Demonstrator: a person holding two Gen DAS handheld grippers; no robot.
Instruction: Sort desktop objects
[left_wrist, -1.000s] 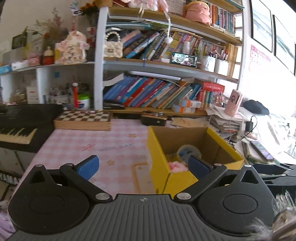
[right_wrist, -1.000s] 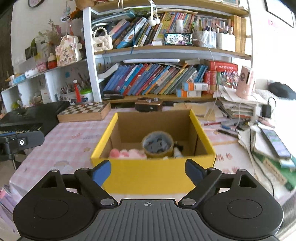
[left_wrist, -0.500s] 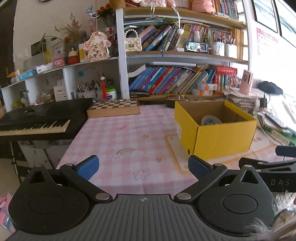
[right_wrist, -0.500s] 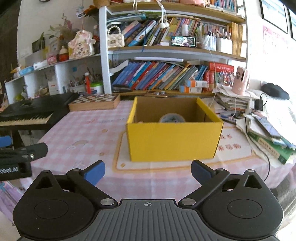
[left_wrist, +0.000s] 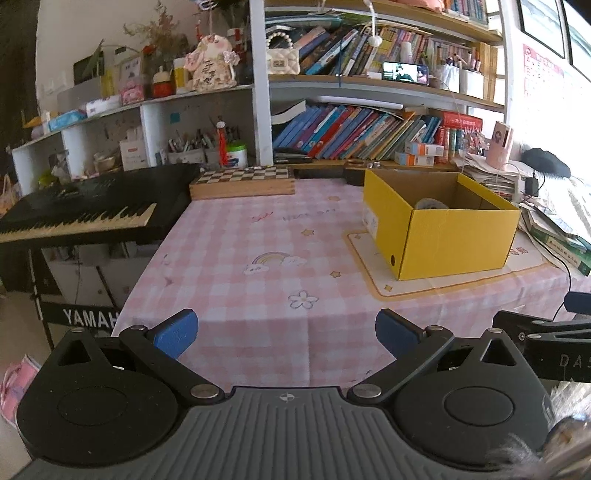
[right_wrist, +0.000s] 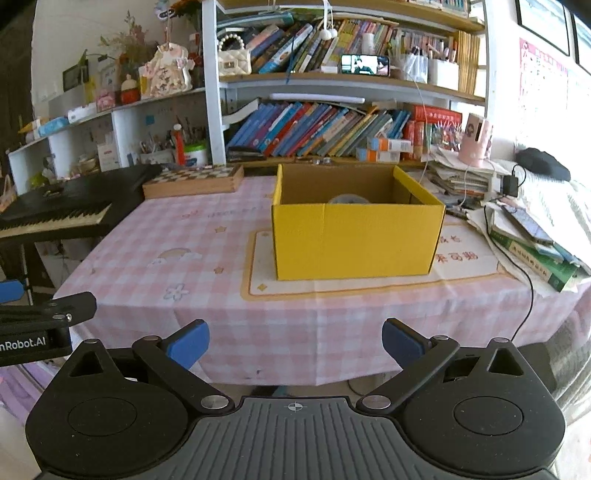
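A yellow cardboard box (left_wrist: 454, 236) (right_wrist: 354, 240) stands open-topped on a cream mat on the pink checked tablecloth (left_wrist: 258, 251) (right_wrist: 177, 240). Inside it only the top of a roll of tape (left_wrist: 430, 204) (right_wrist: 347, 199) shows. My left gripper (left_wrist: 286, 332) is open and empty, held back over the table's near edge, left of the box. My right gripper (right_wrist: 295, 343) is also open with nothing between its blue pads, back beyond the table's front edge, facing the box. Each gripper shows at the side of the other's view.
A wooden chessboard box (left_wrist: 242, 181) lies at the table's far side. A black keyboard (left_wrist: 85, 214) stands to the left. Stacked books, papers and a cable (right_wrist: 532, 236) crowd the right edge. Shelves full of books (right_wrist: 314, 125) rise behind.
Both grippers have pulled back from the box toward the table's near edge; the box looks smaller and farther. The right gripper's jaws have widened a little.
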